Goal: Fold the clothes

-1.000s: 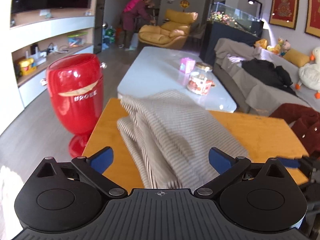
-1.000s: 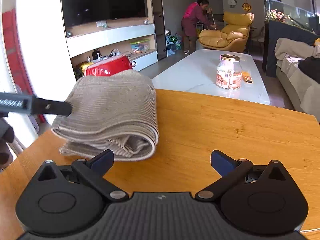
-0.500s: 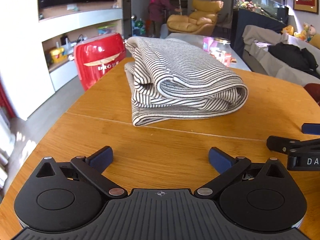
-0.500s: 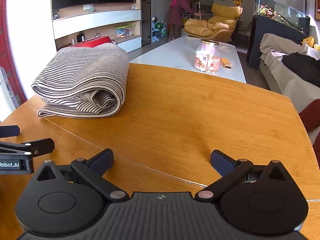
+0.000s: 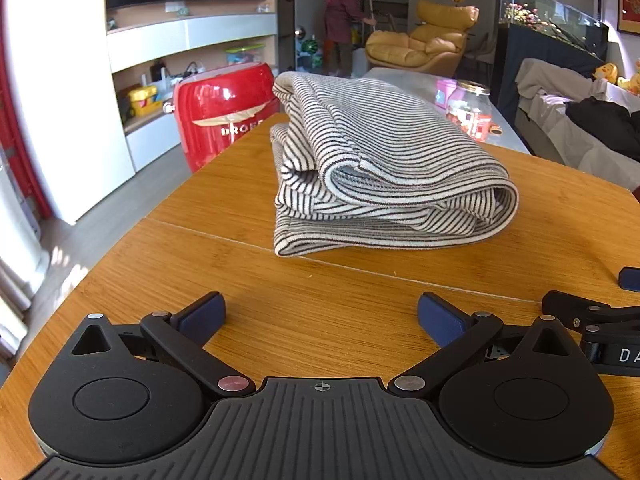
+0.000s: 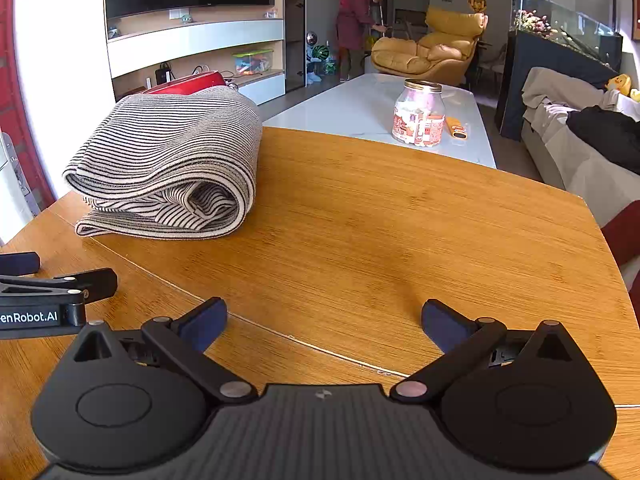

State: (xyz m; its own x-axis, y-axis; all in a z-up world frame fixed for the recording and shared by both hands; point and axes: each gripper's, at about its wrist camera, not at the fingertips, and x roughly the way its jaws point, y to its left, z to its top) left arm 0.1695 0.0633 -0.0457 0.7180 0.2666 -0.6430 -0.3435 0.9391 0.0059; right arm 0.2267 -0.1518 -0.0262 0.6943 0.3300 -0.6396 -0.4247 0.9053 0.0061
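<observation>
Both claws, left [image 5: 322, 312] and right [image 6: 324, 320], gape empty; the striped garment [image 5: 384, 168] ahead looks fully folded on the tabletop [image 6: 400, 220], so another garment likely comes next.

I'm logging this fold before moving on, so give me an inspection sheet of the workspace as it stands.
Surface: wooden table, a seam line across it.
Job's things: striped garment folded in a stack on the table.
Clutter: nothing seen on the wooden table.
Grippers: left gripper and right gripper both open, empty, apart from the garment.
Cables: some on the wall shelf.
Surroundings: red stool, jar on a white table, a person by a yellow armchair.
</observation>
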